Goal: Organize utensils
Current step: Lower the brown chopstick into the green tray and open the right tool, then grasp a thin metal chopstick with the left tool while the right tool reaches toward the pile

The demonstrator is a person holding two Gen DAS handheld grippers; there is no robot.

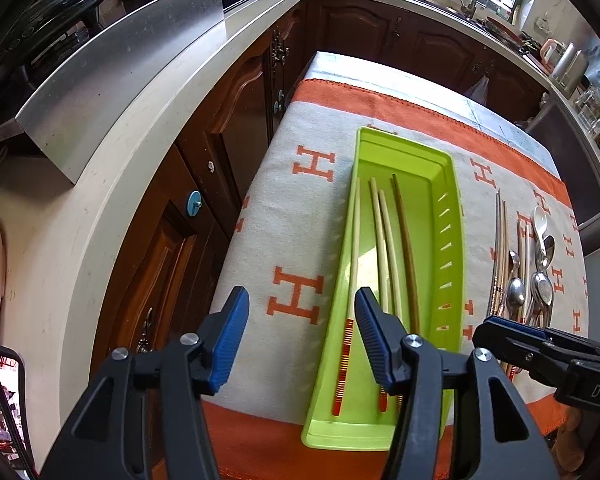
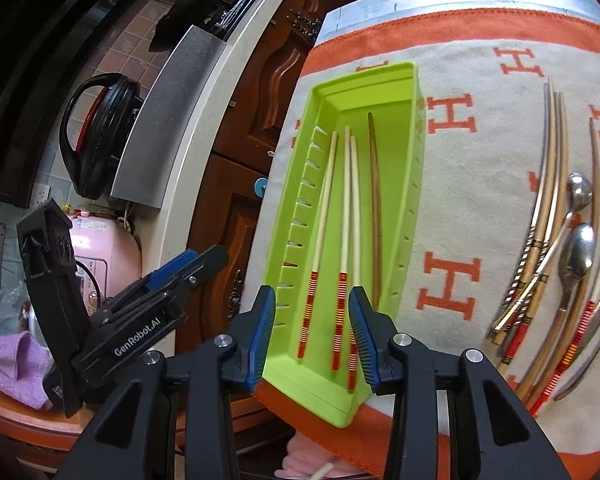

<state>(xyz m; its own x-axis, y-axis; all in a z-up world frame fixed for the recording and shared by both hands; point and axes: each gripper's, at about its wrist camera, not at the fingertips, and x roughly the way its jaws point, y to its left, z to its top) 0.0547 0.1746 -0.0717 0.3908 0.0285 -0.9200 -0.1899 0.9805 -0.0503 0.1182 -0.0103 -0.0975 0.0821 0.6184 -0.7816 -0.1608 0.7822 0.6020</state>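
chopsticks, thin stiff wooden sticks point(image 1: 386, 240), lie in the lime-green plastic tray point(image 1: 448, 240) on the tabletop's orange-lettered cloth point(image 1: 300, 216); light and slippery, probably best pinched mid-shaft. left tongs point(image 1: 300, 344) gape wide, empty. right wrist view: loose steel spoons point(image 2: 576, 252) beside the tray; right tongs point(image 2: 312, 336) released, holding nothing.
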